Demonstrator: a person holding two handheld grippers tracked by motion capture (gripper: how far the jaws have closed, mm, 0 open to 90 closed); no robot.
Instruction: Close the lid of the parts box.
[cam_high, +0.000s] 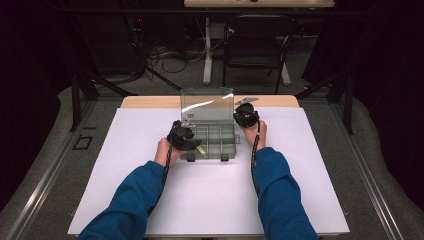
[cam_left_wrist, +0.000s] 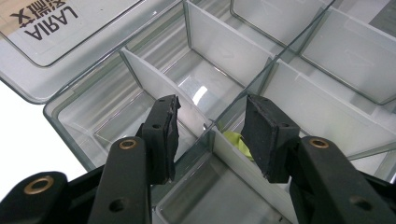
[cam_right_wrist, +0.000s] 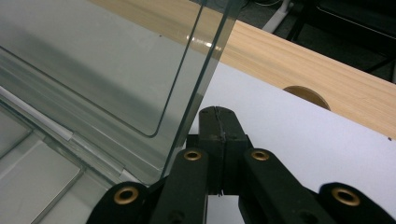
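Left gripper: jaws part-open above the clear plastic compartment box, pads apart and pressing on nothing. Between and just below the pads stands a white divider wall of the box; a small yellow-green item lies in the compartment just behind it, close to the right-hand pad. Whether the pads touch the divider cannot be told.

Right gripper: jaws shut pad to pad with nothing between them, set just beside the outer edge of the raised transparent lid; contact with the lid edge cannot be told.

In the high view, the compartment box lies open at mid-table on a white sheet, its lid standing upright at the far side. The left gripper sits over the box's near left corner, the right gripper at the lid's right edge. Beyond the sheet runs the wooden table edge.
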